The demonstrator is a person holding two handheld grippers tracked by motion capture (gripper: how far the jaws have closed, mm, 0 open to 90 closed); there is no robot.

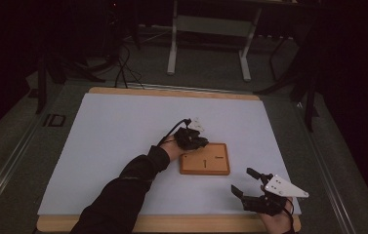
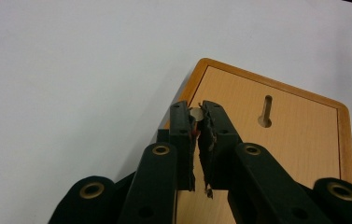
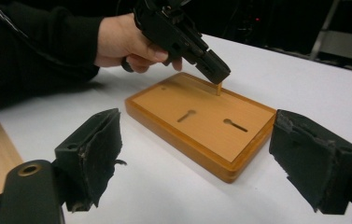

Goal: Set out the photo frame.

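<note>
I've got the left tongs [image 3: 218, 74] clamped on a small wooden peg [image 3: 219, 88], held upright over the wooden board [image 3: 201, 123] near the bench's [image 1: 123, 136] front edge, probably to seat it. My right tongs [image 1: 251, 183] wait spread wide, empty, just beside the board.

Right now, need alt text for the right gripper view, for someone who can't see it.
The left gripper, held in a hand, pinches a small wooden peg upright on a wooden board with two keyhole slots. The right gripper's black jaws stand wide open in the foreground, above the white table.
</note>
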